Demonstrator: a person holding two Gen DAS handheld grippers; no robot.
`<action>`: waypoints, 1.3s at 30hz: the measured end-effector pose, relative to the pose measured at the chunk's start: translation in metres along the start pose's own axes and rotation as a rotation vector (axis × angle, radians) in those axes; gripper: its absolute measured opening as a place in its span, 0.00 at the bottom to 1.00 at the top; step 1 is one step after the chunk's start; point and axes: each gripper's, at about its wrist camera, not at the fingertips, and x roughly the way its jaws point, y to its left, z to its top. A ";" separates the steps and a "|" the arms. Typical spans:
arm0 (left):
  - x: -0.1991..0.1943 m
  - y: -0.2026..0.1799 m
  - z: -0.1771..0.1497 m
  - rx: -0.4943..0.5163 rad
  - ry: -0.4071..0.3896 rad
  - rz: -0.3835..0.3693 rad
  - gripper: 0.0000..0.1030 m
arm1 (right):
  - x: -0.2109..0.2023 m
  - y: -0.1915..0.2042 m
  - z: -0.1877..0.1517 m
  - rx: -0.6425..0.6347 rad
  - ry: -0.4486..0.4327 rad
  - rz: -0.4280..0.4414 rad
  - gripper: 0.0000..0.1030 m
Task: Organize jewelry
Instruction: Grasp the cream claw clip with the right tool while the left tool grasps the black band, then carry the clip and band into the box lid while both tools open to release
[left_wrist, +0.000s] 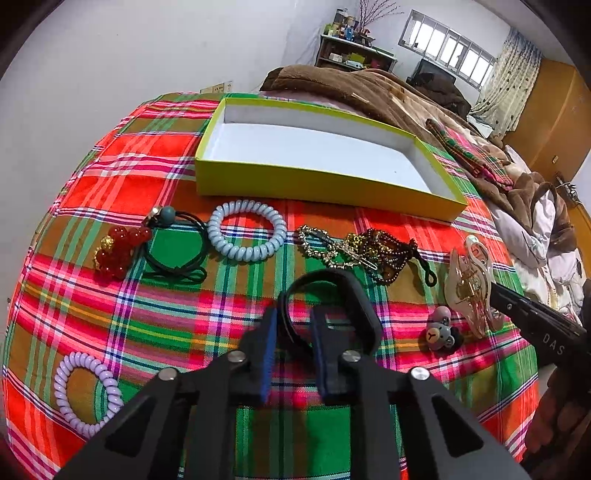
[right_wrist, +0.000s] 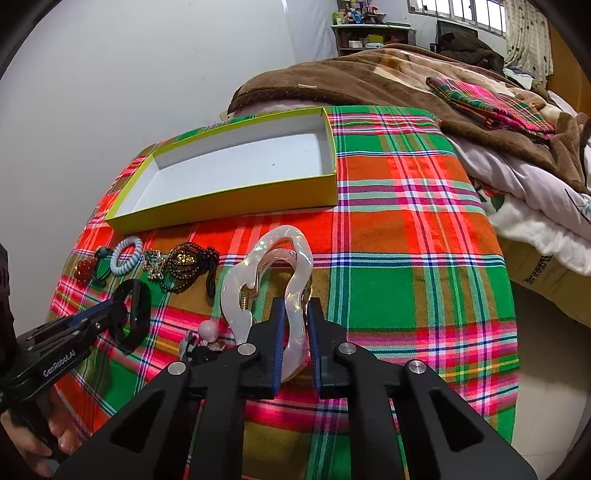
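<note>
- Home bedroom.
- Bed with plaid cloth (right_wrist: 388, 206), rumpled brown blanket (right_wrist: 369, 79).
- Cluttered shelf (left_wrist: 354, 55), curtained window (left_wrist: 450, 51), wooden wardrobe (left_wrist: 550, 118).

Bed's covered with a loud red-green plaid cloth (left_wrist: 155, 325). On it: an open yellow box (left_wrist: 325, 184) at the back, then a row of red bead bracelet (left_wrist: 118, 251), black hair tie (left_wrist: 177, 251), pale blue coil tie (left_wrist: 246, 230), tangled chains (left_wrist: 362, 254), bear clip (left_wrist: 441, 332), and a lilac coil tie (left_wrist: 86, 393) up front.
</note>
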 end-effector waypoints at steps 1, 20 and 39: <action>-0.001 0.000 0.000 0.004 -0.005 0.003 0.13 | -0.001 -0.001 -0.001 -0.003 0.001 0.001 0.11; -0.055 -0.013 0.006 0.057 -0.105 -0.046 0.09 | -0.055 0.010 -0.002 -0.039 -0.095 0.032 0.10; -0.054 -0.006 0.077 0.088 -0.175 -0.038 0.09 | -0.039 0.029 0.068 -0.117 -0.143 0.040 0.10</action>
